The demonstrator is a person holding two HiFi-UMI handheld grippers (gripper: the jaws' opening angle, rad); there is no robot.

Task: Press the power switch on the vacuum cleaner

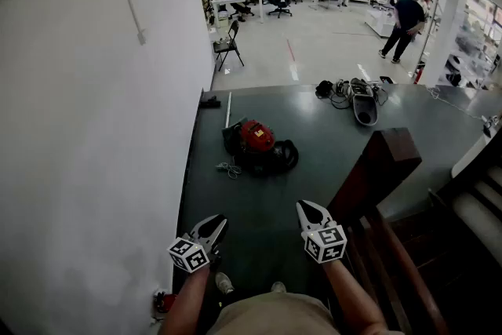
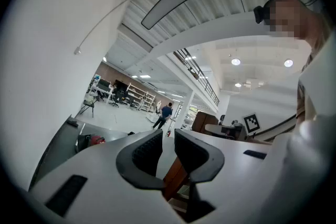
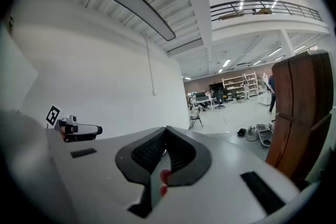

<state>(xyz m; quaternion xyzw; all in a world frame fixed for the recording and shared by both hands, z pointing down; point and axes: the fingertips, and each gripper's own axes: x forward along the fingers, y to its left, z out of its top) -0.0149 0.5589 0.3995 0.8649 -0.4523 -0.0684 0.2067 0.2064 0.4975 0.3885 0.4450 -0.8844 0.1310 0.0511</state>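
The vacuum cleaner point(image 1: 256, 143), red on top with a black body, lies on the dark green floor ahead of me. Both grippers hang well short of it, nearer my body. My left gripper point(image 1: 212, 227) points toward it; in the left gripper view point(image 2: 168, 138) its jaws stand a narrow gap apart with nothing between them, and the red vacuum cleaner point(image 2: 96, 139) shows small at the left. My right gripper point(image 1: 305, 210) has its jaws meeting at the tips point(image 3: 166, 131), holding nothing. A sliver of the red vacuum cleaner point(image 3: 164, 178) shows below them. The power switch cannot be made out.
A white wall point(image 1: 94, 129) runs along the left. A brown wooden stair post point(image 1: 383, 162) and railing stand at the right, stairs beyond. A loose cord point(image 1: 229, 167) lies beside the vacuum. A floor nozzle with hoses point(image 1: 363, 101) lies farther off. A folding chair point(image 1: 227, 45) and a walking person point(image 1: 403, 21) are distant.
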